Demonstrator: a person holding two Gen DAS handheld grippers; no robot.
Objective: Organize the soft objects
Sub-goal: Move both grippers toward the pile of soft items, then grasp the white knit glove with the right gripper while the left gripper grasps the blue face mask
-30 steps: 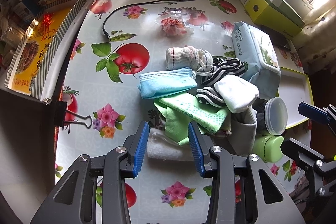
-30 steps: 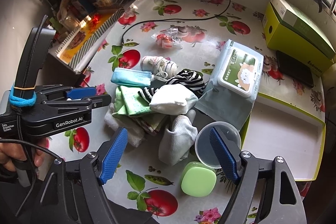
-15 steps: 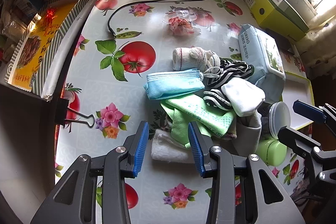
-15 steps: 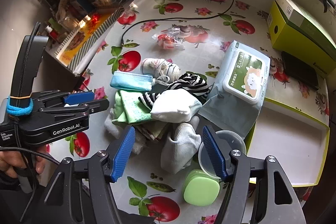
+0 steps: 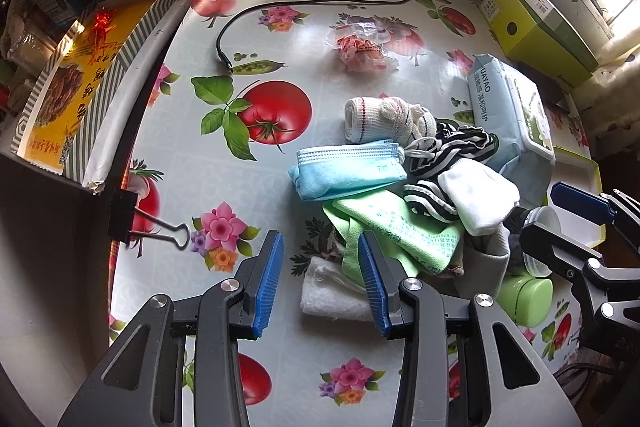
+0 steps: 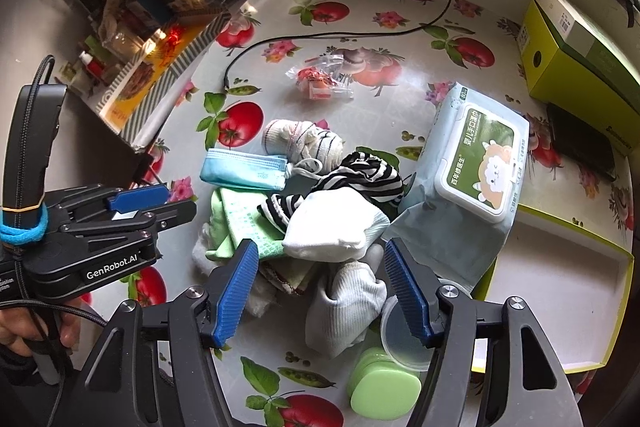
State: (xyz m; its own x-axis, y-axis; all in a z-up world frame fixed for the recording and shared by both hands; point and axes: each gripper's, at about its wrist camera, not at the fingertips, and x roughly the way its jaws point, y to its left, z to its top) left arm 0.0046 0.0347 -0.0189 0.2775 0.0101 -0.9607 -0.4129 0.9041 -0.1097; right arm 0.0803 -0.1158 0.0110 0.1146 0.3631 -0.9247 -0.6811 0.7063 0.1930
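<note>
A heap of soft items is seen on a tomato-and-flower oilcloth table [image 5: 256, 27], near its middle. Within the heap: a folded blue face mask [image 6: 242, 169] at the left edge; a rolled white sock with thin stripes [image 6: 300, 139] just behind it; a black-and-white striped cloth [image 6: 360, 175]; a white sock [image 6: 336, 231] lying on top; a green cloth [image 6: 240, 223] underneath at the left; a grey ribbed sock [image 6: 344, 307] at the near side; a white fluffy cloth [image 5: 332, 293] at the near-left corner.

Right gripper [image 6: 326, 289] — held above the near side of the heap, pointing steeply down. Its jaws have just been closing but remain spread; the grey ribbed sock is framed between them, and no pad is seen pressing on it.

Left gripper [image 5: 320, 281] — held over the near-left corner of the heap, jaws spread, nothing pinched. The white fluffy cloth and an edge of the green cloth are seen past its right finger. Part of a hand [image 6: 24, 335] is visible on its handle.

Just right of the heap a wet-wipes pack [image 6: 476, 167] is noted, partly resting on the rim of a shallow white tray with a yellow-green edge [image 6: 560, 291]. A clear round lid [image 6: 404, 339] and a green container [image 6: 384, 387] lie touching, beside the grey sock. Further off: a black cable [image 6: 320, 35], a small plastic packet [image 6: 320, 83], a yellow-green box [image 6: 580, 55].
</note>
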